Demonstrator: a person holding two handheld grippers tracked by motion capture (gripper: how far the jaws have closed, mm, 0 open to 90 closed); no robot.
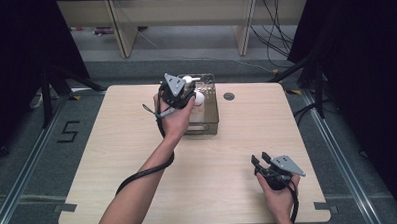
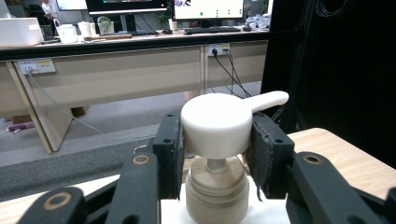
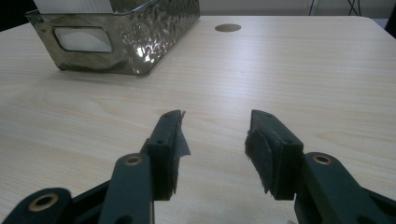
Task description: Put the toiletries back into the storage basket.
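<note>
Left gripper [image 2: 217, 154] fingers clench the white pump head [image 2: 217, 123]; right gripper [image 3: 212, 154] fingers released above the table [image 3: 303, 70].

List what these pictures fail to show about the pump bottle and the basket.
- Pump bottle body: left gripper view, cut off by the bottom edge below the collar; high view, covered by the left gripper and hand.
- Basket contents: right gripper view, top edge cuts them off; something white shows through the handle slot, unidentifiable.
- Any label on the bottle: too small in the high view.

White pump head [image 2: 219, 123], beige collar [image 2: 215, 186], dimpled smoky-clear basket [image 3: 140, 42].
</note>
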